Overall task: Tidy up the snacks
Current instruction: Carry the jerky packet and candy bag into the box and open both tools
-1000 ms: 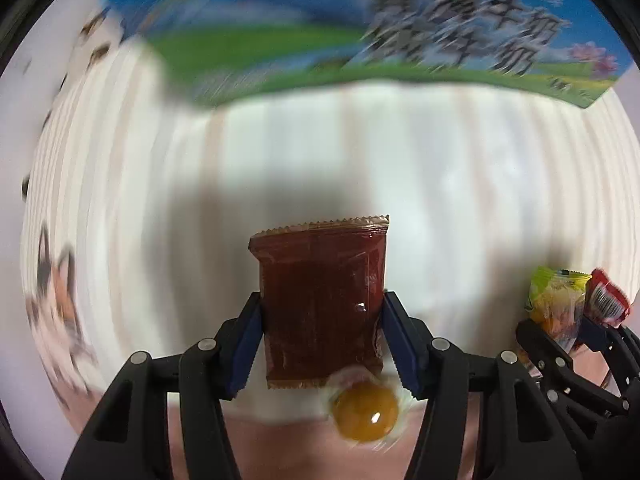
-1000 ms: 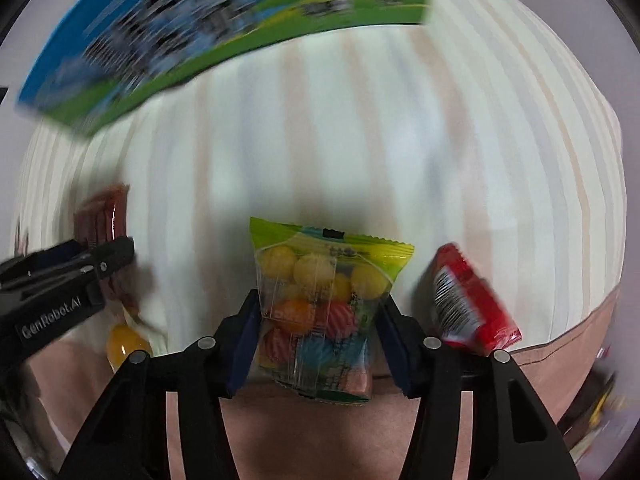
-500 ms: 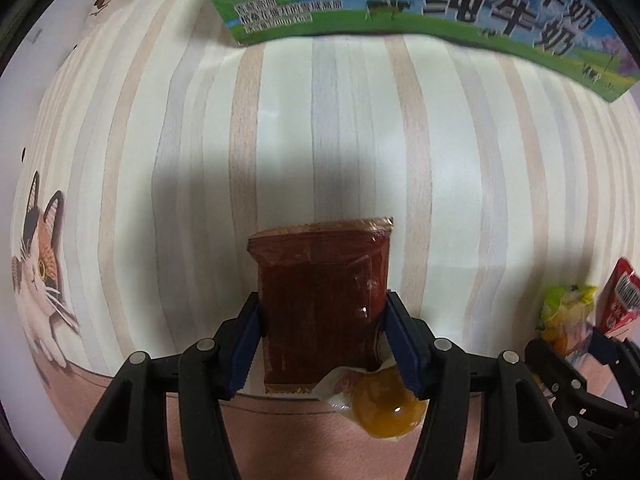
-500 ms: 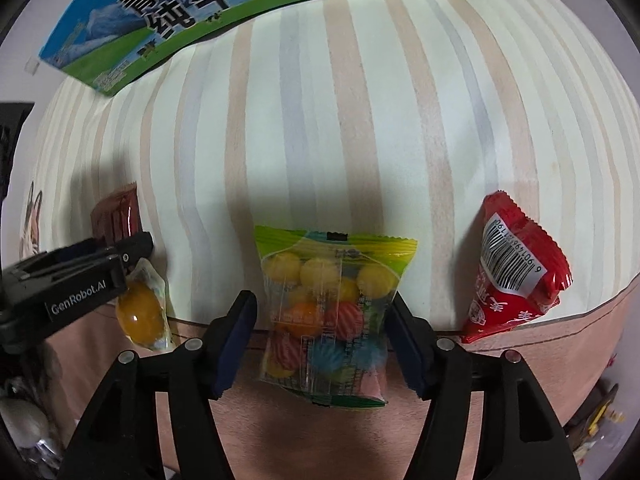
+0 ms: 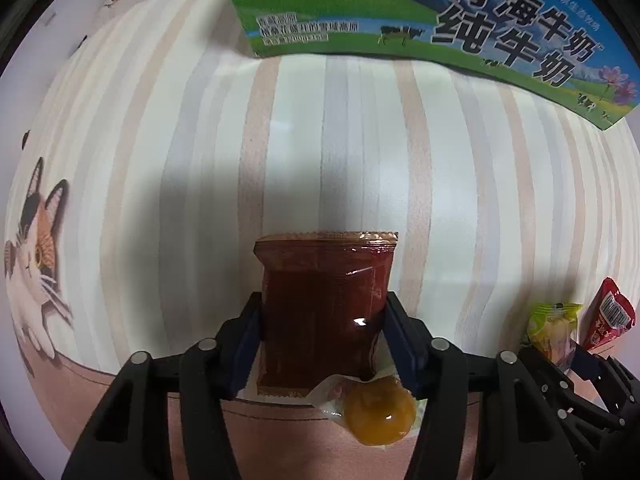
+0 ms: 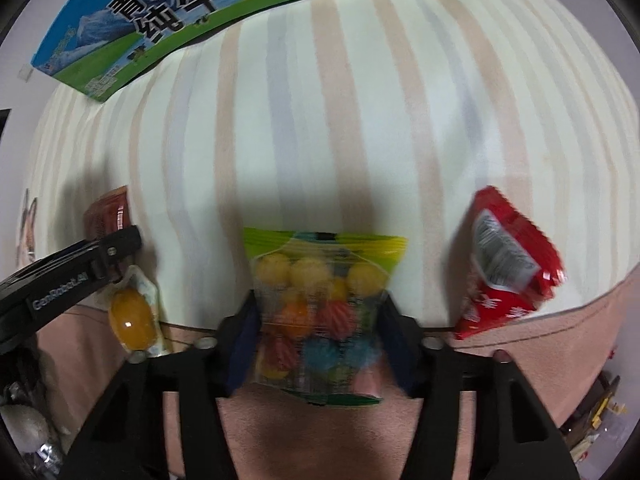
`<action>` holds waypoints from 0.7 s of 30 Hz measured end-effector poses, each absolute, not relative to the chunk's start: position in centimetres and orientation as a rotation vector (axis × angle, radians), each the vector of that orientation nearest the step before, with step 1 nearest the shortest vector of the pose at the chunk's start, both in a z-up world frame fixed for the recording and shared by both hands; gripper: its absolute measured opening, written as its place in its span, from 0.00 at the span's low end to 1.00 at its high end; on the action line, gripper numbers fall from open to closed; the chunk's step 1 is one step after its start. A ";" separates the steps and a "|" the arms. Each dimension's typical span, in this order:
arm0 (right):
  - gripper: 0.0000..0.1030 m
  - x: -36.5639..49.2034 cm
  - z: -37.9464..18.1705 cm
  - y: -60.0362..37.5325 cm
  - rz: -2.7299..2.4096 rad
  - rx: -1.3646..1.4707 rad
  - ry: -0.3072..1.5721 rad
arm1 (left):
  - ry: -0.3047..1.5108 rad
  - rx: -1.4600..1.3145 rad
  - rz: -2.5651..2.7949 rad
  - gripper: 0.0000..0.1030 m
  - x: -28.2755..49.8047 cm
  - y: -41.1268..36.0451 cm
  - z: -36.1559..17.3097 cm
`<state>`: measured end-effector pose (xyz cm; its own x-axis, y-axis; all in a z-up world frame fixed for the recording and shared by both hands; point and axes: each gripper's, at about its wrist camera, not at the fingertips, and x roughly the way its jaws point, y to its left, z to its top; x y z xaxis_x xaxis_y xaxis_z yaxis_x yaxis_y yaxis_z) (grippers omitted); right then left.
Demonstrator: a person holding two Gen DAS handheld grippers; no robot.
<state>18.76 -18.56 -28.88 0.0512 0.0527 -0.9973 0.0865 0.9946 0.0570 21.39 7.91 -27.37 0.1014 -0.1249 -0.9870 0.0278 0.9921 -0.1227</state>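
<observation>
**Two grippers, two snack packs on the striped cloth**

At the near edge of the striped cloth (image 5: 340, 152), the left gripper (image 5: 324, 340) pinches a brown pack (image 5: 326, 304) between its blue-padded fingers (image 5: 250, 340). The pack stands lengthwise along the fingers, its crimped top pointing away from the camera, its lower end over the cloth's edge. Just in front of its lower right corner lies a clear-wrapped orange candy (image 5: 380, 416), touching the pack and partly over the pink surface (image 5: 280, 440) that borders the cloth.

In the right wrist view, the right gripper (image 6: 320, 336) pinches a candy bag (image 6: 320, 304), clear with a green top strip and filled with yellow, orange, red and blue balls. The bag's lower half hangs over the pink surface (image 6: 320, 440); its top lies over the striped cloth (image 6: 360, 120). This view is slightly blurred. To the right of the bag, apart from it, a red pack (image 6: 508, 276) with a white barcode label lies tilted across the cloth's edge. To the left, the left gripper's black finger (image 6: 80, 268) reaches in beside the orange candy (image 6: 134, 316), with the brown pack (image 6: 108, 212) showing behind it.

At the far side of the cloth stands a milk carton (image 5: 440, 20), blue and green with Chinese lettering and small cows, seen in both views (image 6: 200, 12). A cat picture (image 5: 36, 264) shows at the left edge of the left view. The candy bag (image 5: 554, 330) and the red pack (image 5: 608, 316) appear at that view's right edge, above the right gripper's black frame.
</observation>
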 end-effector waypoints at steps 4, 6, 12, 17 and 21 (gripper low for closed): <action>0.53 18.8 -28.2 -19.1 -0.015 0.125 1.497 | 1.455 -0.053 -0.120 0.52 20.7 7.6 -25.9; 0.52 18.8 -27.8 -19.5 -0.009 0.148 1.482 | 1.447 -0.039 -0.133 0.52 20.2 7.5 -25.1; 0.52 18.5 -25.6 -20.1 0.053 0.243 1.447 | 1.396 -0.020 -0.151 0.51 18.8 7.6 -21.5; 0.51 18.4 -21.5 -19.8 0.125 0.288 1.380 | 1.331 -0.044 -0.183 0.51 18.2 8.1 -17.2; 0.51 18.6 -17.8 -19.7 0.170 0.310 1.318 | 1.283 -0.070 -0.218 0.51 18.6 7.9 -13.6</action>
<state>18.58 -19.70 -17.75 0.2457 0.2963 -0.9229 0.0530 0.9466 0.3180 18.62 7.90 -13.58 0.2661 -0.2001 -0.9429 0.1218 0.9773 -0.1731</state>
